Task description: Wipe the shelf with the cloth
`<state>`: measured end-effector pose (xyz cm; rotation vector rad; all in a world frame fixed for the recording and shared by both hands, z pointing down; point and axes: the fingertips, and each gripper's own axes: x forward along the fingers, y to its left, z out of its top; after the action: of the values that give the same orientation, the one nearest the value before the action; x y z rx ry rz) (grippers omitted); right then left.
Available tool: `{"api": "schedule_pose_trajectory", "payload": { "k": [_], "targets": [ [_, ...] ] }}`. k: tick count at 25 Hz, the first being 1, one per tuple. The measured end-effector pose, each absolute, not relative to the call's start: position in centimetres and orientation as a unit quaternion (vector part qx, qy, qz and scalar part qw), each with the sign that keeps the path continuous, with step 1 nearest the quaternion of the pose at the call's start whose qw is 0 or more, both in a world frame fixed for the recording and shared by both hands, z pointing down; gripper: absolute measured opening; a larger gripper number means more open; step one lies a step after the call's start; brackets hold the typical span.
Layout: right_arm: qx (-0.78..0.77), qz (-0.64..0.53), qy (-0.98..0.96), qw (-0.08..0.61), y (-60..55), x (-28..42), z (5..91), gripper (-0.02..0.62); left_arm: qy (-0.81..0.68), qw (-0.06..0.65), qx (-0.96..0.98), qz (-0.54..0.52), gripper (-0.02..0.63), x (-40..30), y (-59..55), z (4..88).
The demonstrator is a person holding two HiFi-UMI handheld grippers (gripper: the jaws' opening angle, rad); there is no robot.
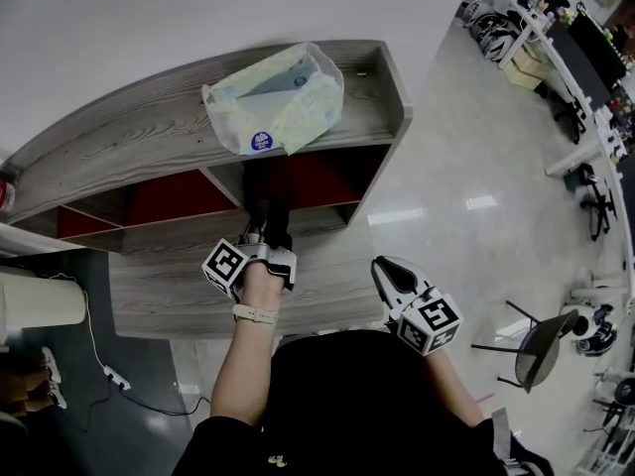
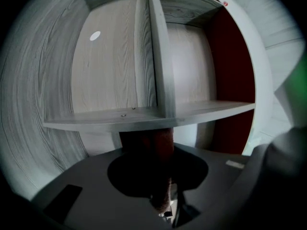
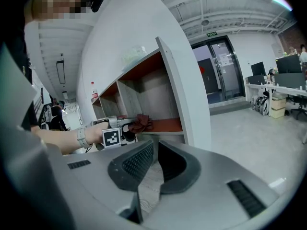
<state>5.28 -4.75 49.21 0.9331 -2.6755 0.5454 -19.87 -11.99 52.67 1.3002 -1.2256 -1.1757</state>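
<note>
The grey wooden shelf (image 1: 149, 137) has red back panels and open compartments. My left gripper (image 1: 268, 234) is shut on a dark reddish-brown cloth (image 1: 266, 198), which rests on the edge of a middle compartment. In the left gripper view the cloth (image 2: 156, 145) bunches between the jaws of the left gripper (image 2: 160, 169), just under a shelf board (image 2: 120, 121). The right gripper view shows the cloth (image 3: 139, 122) lying on the shelf's red-lit board, with the left gripper (image 3: 125, 129) behind it. My right gripper (image 1: 389, 269) (image 3: 156, 150) hangs shut and empty, off the shelf's right end.
A pack of wipes (image 1: 278, 97) lies on top of the shelf. A white cylinder (image 1: 40, 300) and a power strip with cable (image 1: 114, 375) are on the left. A chair (image 1: 541, 345) and desks (image 1: 585, 48) stand on the right, across shiny floor.
</note>
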Motion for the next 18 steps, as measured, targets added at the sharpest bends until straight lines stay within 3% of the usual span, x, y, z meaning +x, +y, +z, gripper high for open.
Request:
{"api": "schedule_pose_trajectory", "payload": {
  "k": [9,18],
  "targets": [
    [0.345,0.190,-0.911,0.126,-5.3,7.4,49.3,0.025,-0.586,0.348,0.648,-0.339,0.095,-17.4,-14.2,47.4],
    [0.367,0.185,-0.903,0.121,-6.6,9.0,48.9,0.025,-0.710,0.118,0.682,-0.126,0.095,-17.0,-15.9,42.0]
  ]
}}
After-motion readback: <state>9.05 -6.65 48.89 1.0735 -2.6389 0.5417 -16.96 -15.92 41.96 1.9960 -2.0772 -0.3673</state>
